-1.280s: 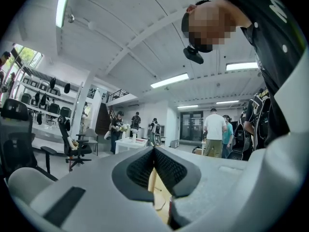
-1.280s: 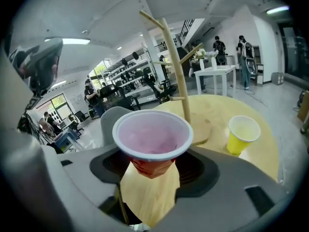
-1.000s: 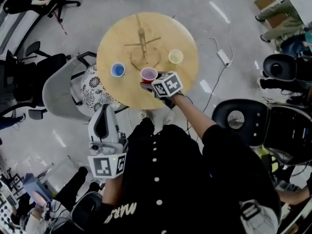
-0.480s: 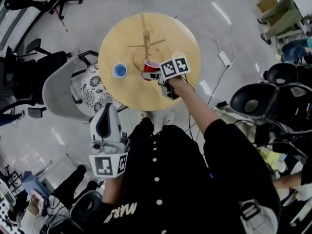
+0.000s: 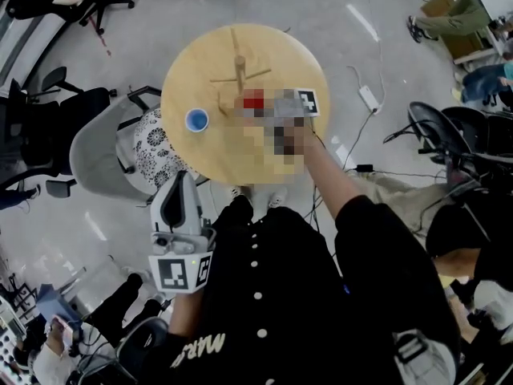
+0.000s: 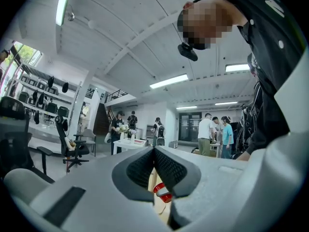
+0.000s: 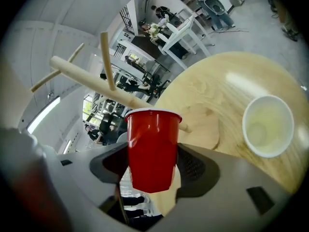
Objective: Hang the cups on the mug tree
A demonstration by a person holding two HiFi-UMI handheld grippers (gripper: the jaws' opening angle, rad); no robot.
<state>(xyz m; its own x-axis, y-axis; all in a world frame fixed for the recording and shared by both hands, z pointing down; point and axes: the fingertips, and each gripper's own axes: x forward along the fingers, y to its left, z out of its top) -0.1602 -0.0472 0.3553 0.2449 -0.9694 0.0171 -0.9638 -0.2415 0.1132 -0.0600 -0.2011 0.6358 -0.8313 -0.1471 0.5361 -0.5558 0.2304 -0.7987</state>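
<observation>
The right gripper, clamped on the red plastic cup, has lifted it off the round wooden table and rolled it sideways. A peg of the wooden mug tree now sits just beyond the rim, so hanging looks next. The left gripper stays shut and empty

Setting: open-plan office or lab workspace, shared, indoors.

Evidence:
- Polished grey floor, bare, with a power strip and its cable trailing at right.
- Wheeled office chairs: black ones at far left, a grey one just beside the round wooden table.
- White open ceiling with long strip lights.
- Wall shelving at left stacked with chairs.
- People standing in groups around white work tables in the far part of the room.
</observation>
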